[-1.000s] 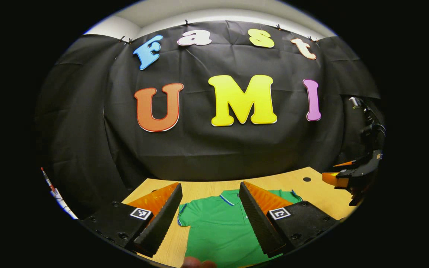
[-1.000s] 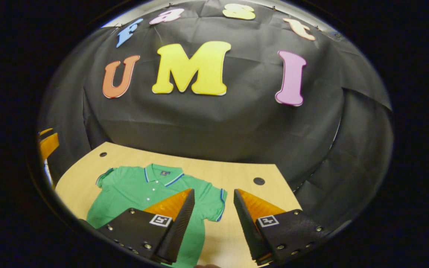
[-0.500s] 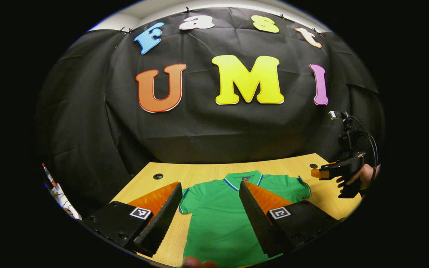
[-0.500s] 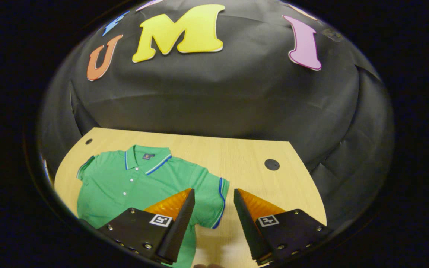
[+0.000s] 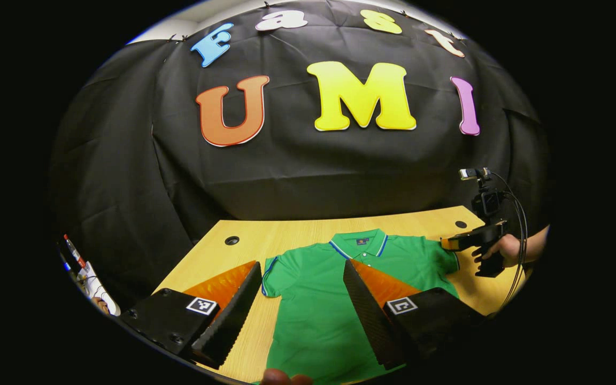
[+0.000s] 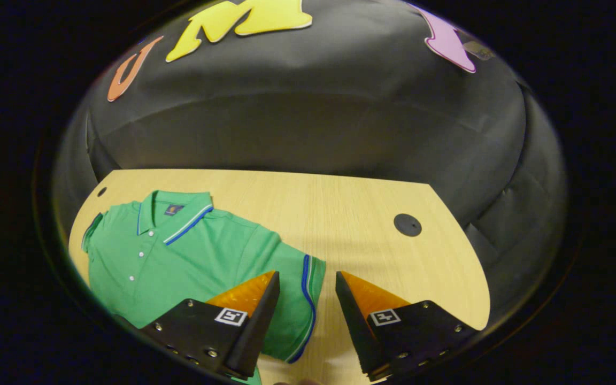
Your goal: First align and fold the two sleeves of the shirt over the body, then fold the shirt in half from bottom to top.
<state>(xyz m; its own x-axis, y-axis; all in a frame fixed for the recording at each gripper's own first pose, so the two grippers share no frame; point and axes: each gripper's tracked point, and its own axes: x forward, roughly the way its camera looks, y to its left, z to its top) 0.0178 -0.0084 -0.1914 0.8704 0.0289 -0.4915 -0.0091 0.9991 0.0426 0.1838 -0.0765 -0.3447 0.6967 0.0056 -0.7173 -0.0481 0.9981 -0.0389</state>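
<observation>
Lying flat on the surface [image 6: 340, 214], the shirt [image 6: 190, 256] looks light and limp; pinch each sleeve cuff [image 6: 308, 299]. Left hand-held gripper [image 5: 300, 313] and right hand-held gripper [image 6: 302, 321] both gape, empty.

The left gripper [image 5: 301, 305] has two wedge-shaped fingers [image 5: 230, 315] with ribbed inner faces, each set on a black block studded with small screws and bearing a square black-and-white marker. The right gripper [image 6: 301, 321] is built alike; in the left gripper view it [image 5: 466, 243] carries a small camera on a black mast, with thin black cables looping down beside the hand [image 5: 503, 248] that grips its handle.
</observation>
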